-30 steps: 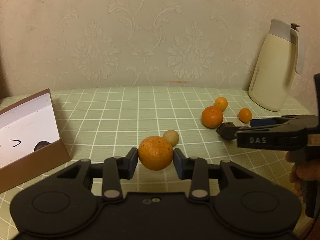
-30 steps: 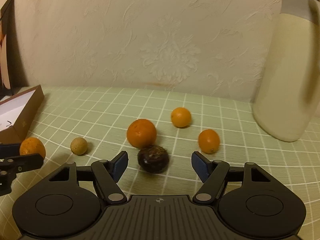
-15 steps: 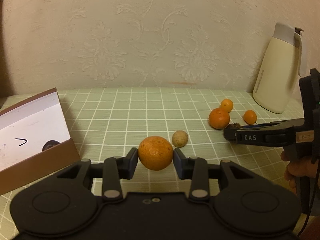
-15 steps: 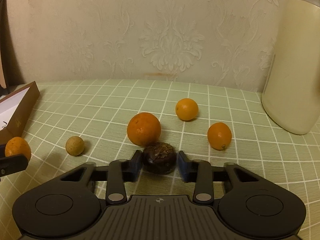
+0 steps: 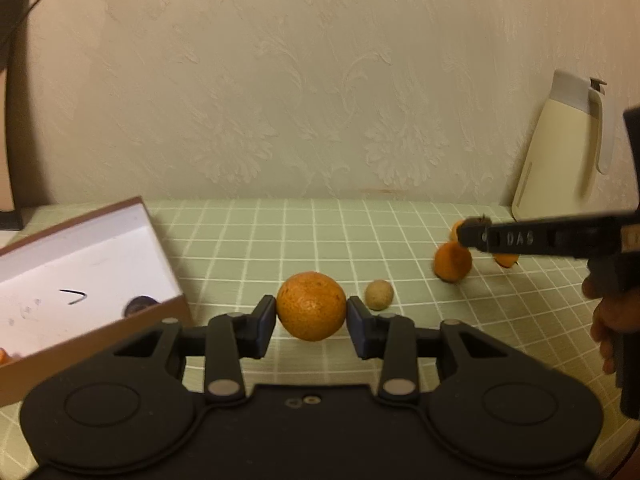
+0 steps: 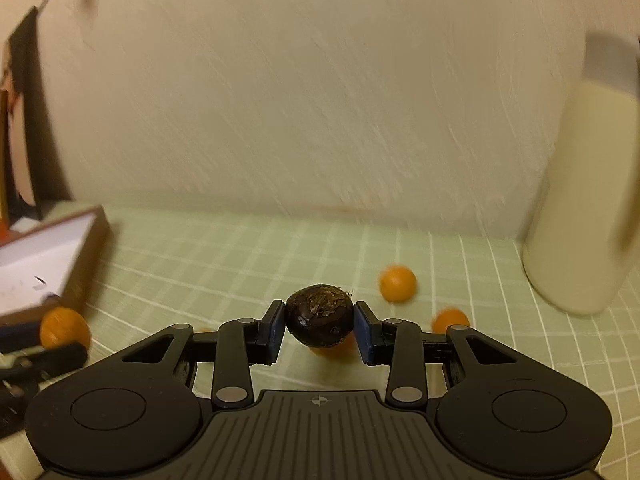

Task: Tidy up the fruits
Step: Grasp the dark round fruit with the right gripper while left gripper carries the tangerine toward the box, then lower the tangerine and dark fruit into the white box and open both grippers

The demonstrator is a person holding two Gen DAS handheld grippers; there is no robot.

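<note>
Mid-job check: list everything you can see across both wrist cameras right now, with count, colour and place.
large orange: 1, orange, held between the left gripper's fingers
dark fruit: 1, dark brown, held between the right gripper's fingers
loose oranges: 3, orange, on the tablecloth at right, partly hidden behind the right gripper
small round fruit: 1, tan, on the cloth just right of the large orange
box: 1, brown outside and white inside, at left; a dark round item lies inside, and an orange sliver shows at its lower left edge
jug: 1, cream with grey lid, far right by the wall
tablecloth: 1, green with white grid
left gripper: 1, black
right gripper: 1, black
person's hand: 1, far right
</note>
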